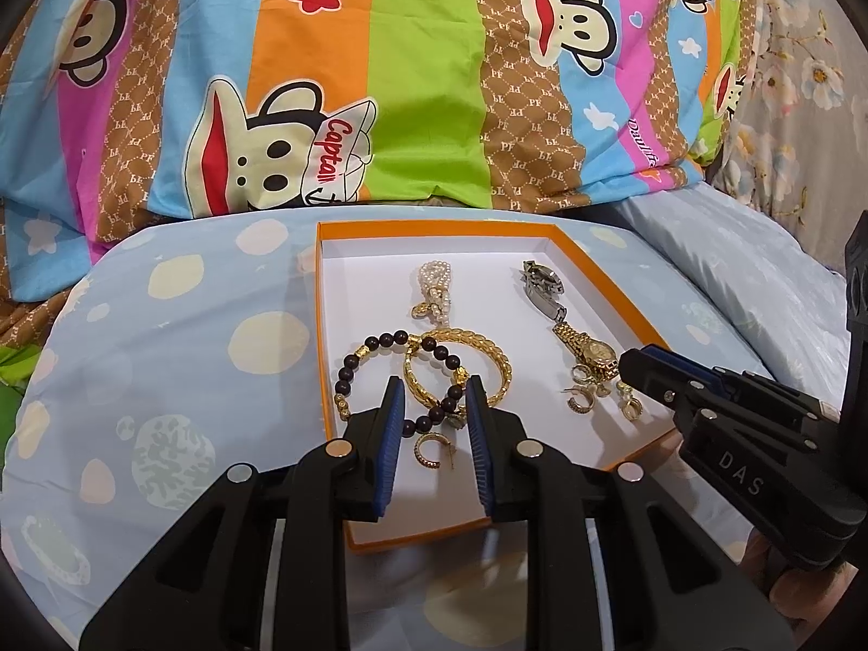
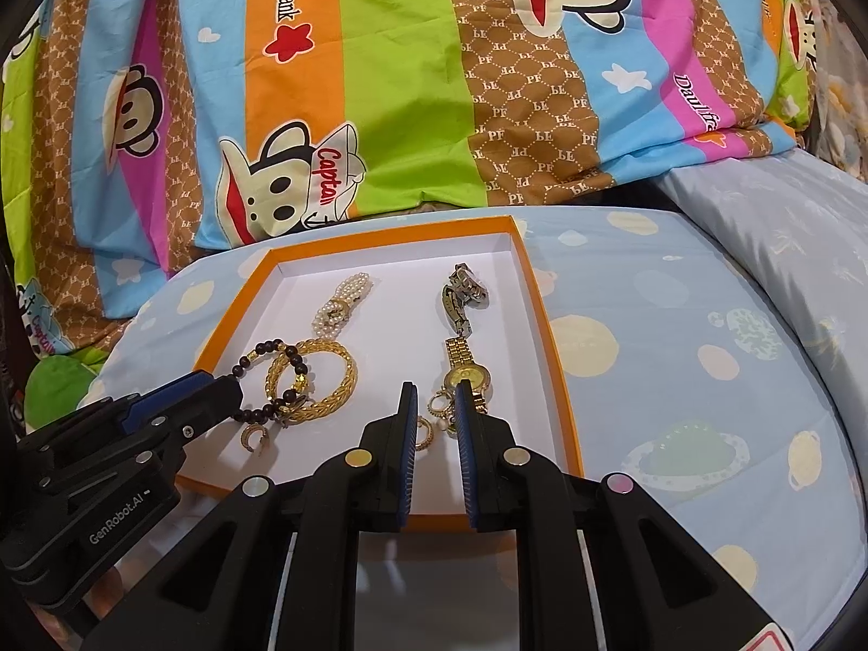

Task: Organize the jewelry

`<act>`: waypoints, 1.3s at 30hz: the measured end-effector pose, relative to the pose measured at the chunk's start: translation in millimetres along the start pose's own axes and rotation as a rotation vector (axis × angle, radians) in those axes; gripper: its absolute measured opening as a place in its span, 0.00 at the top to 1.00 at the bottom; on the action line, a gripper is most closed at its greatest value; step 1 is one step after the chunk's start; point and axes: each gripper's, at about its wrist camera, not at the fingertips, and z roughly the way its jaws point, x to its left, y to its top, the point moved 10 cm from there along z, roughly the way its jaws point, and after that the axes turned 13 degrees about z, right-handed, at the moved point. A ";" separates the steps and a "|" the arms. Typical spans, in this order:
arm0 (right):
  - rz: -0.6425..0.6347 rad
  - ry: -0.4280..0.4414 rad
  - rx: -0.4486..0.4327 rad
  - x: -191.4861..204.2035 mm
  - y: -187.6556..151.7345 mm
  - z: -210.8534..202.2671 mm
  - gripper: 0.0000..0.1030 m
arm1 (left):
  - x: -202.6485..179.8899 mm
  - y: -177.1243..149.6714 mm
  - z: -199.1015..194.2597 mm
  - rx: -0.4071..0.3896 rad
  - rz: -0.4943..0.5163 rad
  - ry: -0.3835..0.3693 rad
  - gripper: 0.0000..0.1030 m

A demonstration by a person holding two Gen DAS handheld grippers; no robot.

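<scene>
**Left wrist view**
- Orange box, white inside, open, lying on a pale blue spotted sheet. A striped cartoon-monkey quilt is bunched behind it.
- Pearl bracelet: far middle of the box.
- Silver watch: far right of the box. A gold watch lies end to end with it, nearer.
- Dark beaded bracelet with gold spacers: near left, overlapping a gold braided bangle.
- Gold hoop earring: loose on the box floor, nearer than the bracelets.
- Cluster of small earrings: beside the gold watch's near end.
- Left gripper: over the near left part of the box. Its jaws stand at a narrow gap with beads of the dark bracelet showing in it. Whether the pads press on them cannot be told.
- Right gripper: enters from the right, tip at the earring cluster, jaws drawn together.

**Right wrist view**
- Same orange box, holding the pearl bracelet, silver watch, gold watch, dark beaded bracelet, gold braided bangle and gold hoop earring.
- Right gripper: jaws pulled in to a slit just beside the gold watch. The small earrings show in the slit, none visibly clamped.
- Left gripper: tip at the near edge of the dark beaded bracelet.
</scene>
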 end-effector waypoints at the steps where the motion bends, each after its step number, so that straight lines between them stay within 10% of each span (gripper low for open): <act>1: 0.001 0.000 -0.003 -0.4 0.1 -1.3 0.86 | -0.2 -0.3 -0.5 -0.002 0.003 0.004 0.79; 24: 0.054 -0.009 -0.050 -17.1 -38.4 -60.9 0.84 | -6.2 -31.5 -43.4 -0.020 -0.008 0.081 0.69; 39: -0.014 -0.055 -0.109 -2.6 -68.5 -86.4 0.43 | -21.7 -48.1 -82.6 -0.065 0.028 0.189 0.43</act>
